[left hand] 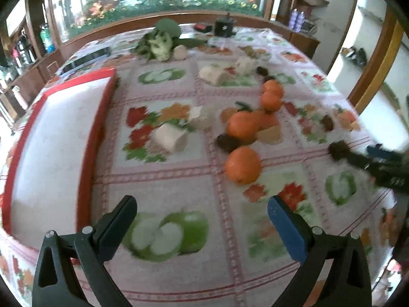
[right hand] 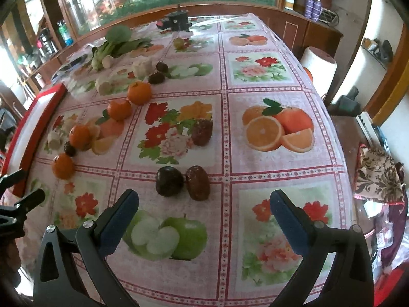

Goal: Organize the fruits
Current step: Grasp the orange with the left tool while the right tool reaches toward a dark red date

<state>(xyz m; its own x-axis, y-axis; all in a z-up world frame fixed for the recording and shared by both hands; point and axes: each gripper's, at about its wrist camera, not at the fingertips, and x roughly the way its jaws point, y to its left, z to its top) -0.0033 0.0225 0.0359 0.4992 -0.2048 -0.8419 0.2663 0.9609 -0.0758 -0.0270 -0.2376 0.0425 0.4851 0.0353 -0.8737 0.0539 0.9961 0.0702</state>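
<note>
Several tangerines lie on the flowered tablecloth; the nearest tangerine (left hand: 242,165) is ahead and right of my open, empty left gripper (left hand: 202,215). Another tangerine (left hand: 242,126) lies behind it, and two more sit farther back. In the right wrist view the tangerines run in a diagonal line at left, nearest one (right hand: 63,166). Two dark red dates (right hand: 182,185) lie side by side just ahead of my open, empty right gripper (right hand: 204,209). A third date (right hand: 202,131) lies farther back. A red-rimmed white tray (left hand: 51,138) sits at left.
White root pieces (left hand: 170,136) and leafy greens (left hand: 159,39) lie on the table's far part. A black device (right hand: 177,21) stands at the far edge. The right gripper shows in the left wrist view (left hand: 370,163). A cloth-covered chair (right hand: 378,176) stands off the table's right edge.
</note>
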